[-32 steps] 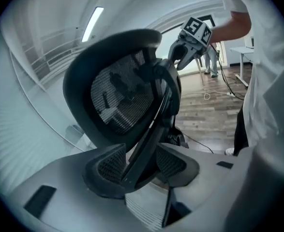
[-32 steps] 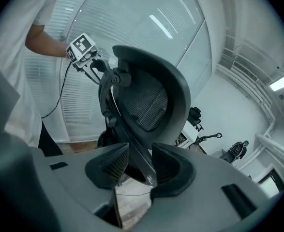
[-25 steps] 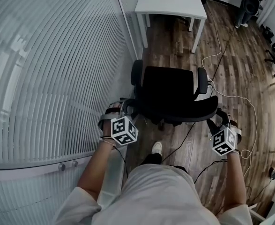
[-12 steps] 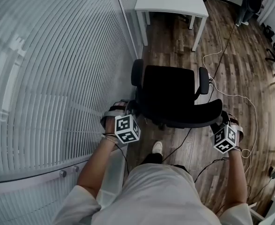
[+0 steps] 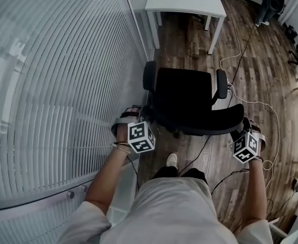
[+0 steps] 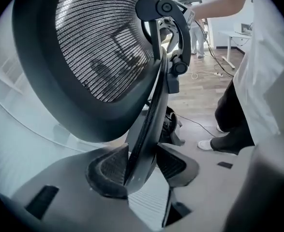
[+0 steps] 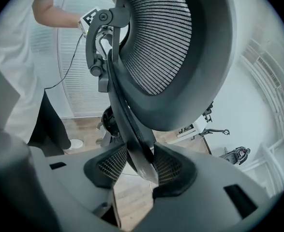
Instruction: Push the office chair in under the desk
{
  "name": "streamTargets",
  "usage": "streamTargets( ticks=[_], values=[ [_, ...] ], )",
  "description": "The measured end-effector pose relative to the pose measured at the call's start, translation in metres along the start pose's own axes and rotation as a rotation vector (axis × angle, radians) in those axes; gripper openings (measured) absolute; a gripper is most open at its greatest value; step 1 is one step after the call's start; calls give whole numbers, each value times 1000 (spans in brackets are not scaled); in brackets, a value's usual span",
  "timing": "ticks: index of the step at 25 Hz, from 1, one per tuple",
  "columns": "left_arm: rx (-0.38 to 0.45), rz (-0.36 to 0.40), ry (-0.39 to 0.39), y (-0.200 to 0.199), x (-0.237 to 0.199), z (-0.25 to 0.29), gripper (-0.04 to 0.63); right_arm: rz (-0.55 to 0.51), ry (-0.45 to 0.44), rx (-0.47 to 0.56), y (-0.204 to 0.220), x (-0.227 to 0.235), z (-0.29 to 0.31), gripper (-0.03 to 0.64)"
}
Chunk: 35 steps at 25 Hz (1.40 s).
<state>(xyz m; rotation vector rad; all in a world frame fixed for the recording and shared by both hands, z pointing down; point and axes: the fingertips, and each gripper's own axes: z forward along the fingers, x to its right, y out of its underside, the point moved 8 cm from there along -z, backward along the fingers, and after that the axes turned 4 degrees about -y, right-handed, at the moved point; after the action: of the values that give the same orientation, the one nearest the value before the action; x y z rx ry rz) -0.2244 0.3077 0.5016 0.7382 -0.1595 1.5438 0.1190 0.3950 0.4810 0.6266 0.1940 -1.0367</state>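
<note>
Where the person's arms reach forward and down, the left gripper [image 6: 142, 164] has the black side rim [image 6: 150, 115] of the office chair [image 5: 184, 98] between its ribbed pads [image 6: 112, 167]. Its jaws have just been closing and press on that rim, standing fairly wide. The right gripper [image 7: 139, 166] is clamped the same way on the opposite edge of the backrest [image 7: 180, 47], both pads touching it. Between the two grippers curves the mesh backrest, nearest them, with the seat and armrests [image 5: 221, 83] just beyond. Farther ahead of the grippers, past the chair with bare wood floor [image 5: 263, 70] between, stands the white desk [image 5: 185, 1]; the chair is not under it. A ribbed wall [image 5: 52, 75] runs outside the left gripper, and a pale cable [image 5: 272, 117] trails outside the right one.
</note>
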Motion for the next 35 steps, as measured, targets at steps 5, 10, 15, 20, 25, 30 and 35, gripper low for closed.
streamTargets(
  ticks=[5,10,15,20,25,30,35],
  values=[
    [-11,3,-4,-3,-14,13,201,7,-2,-5,-2,14,9,184],
    [-33,15,-17,-4,-30,24,201,25,11,-10,-8,28,18,184],
    [-41,10,-28,-4,-38,36,201,25,12,-5,-7,37,30,186],
    [-42,6,-34,-4,-50,42,201,28,18,2,-12,48,34,186],
    [-50,3,-38,-9,-62,52,201,35,18,7,-11,64,42,186],
    [-54,-3,-40,-12,-77,64,201,32,17,11,-13,80,53,186],
    [-53,-8,-40,-14,-94,75,201,34,11,13,-17,100,64,186]
  ],
)
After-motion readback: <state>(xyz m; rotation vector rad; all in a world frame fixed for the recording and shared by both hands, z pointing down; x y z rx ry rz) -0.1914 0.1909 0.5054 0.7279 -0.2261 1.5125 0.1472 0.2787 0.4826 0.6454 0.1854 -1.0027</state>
